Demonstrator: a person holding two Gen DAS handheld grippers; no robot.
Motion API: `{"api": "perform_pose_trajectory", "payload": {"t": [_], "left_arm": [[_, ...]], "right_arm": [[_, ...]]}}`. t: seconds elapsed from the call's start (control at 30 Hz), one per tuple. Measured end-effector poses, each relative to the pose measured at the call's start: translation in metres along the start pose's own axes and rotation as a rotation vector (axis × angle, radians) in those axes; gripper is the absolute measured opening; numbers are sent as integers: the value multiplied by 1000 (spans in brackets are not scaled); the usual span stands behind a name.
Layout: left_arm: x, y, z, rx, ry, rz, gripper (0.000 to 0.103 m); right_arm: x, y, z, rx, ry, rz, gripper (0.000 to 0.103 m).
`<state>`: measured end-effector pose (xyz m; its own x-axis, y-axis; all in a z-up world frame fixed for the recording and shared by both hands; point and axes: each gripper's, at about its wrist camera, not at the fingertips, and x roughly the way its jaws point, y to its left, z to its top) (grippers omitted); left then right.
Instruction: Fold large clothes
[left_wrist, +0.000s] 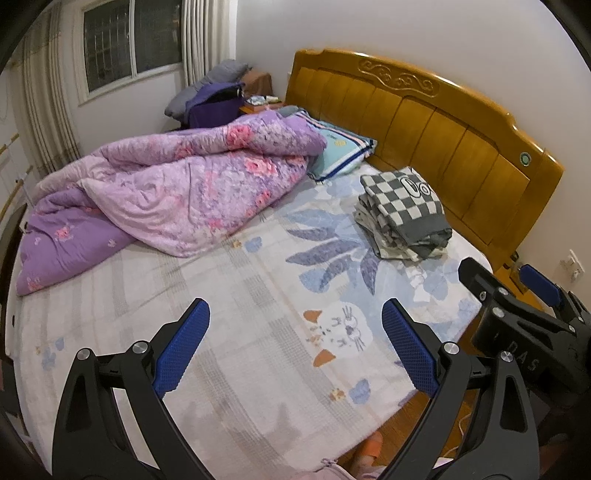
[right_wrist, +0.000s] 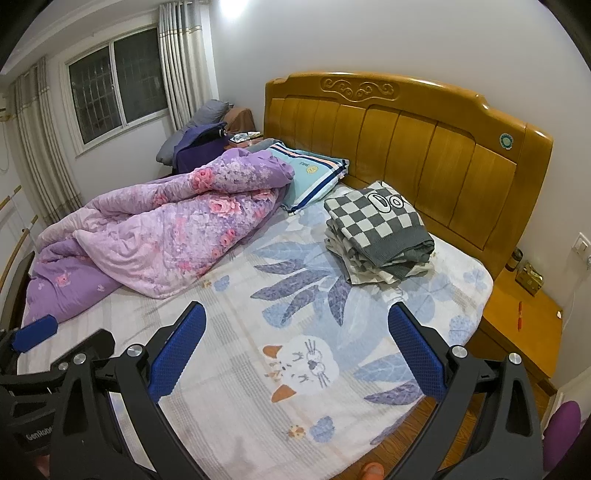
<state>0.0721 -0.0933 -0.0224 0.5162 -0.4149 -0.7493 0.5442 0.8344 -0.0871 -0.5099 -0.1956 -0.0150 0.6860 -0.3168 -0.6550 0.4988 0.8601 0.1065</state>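
Observation:
A stack of folded clothes (left_wrist: 402, 216), topped by a grey-and-white checkered knit, lies on the bed near the headboard; it also shows in the right wrist view (right_wrist: 376, 236). My left gripper (left_wrist: 295, 347) is open and empty, held above the near part of the bed sheet (left_wrist: 221, 314). My right gripper (right_wrist: 297, 350) is open and empty too, above the sheet's cat print (right_wrist: 306, 365). The right gripper also shows at the right edge of the left wrist view (left_wrist: 524, 306). The left gripper shows at the lower left of the right wrist view (right_wrist: 55, 354).
A crumpled purple floral quilt (left_wrist: 166, 195) covers the far left of the bed. A striped pillow (left_wrist: 340, 151) lies by the wooden headboard (left_wrist: 424, 118). A wooden nightstand (right_wrist: 524, 325) stands to the right. Window and curtains are behind.

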Motion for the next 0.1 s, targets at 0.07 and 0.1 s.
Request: {"api": "perform_pose_trajectory", "payload": {"t": [0.07, 0.1], "left_arm": [[0, 1, -4, 7, 2, -7, 95], [1, 0, -2, 13, 2, -9, 95]], "right_arm": [[2, -1, 0, 0, 5, 2, 95], [5, -2, 3, 0, 5, 4, 95]]}}
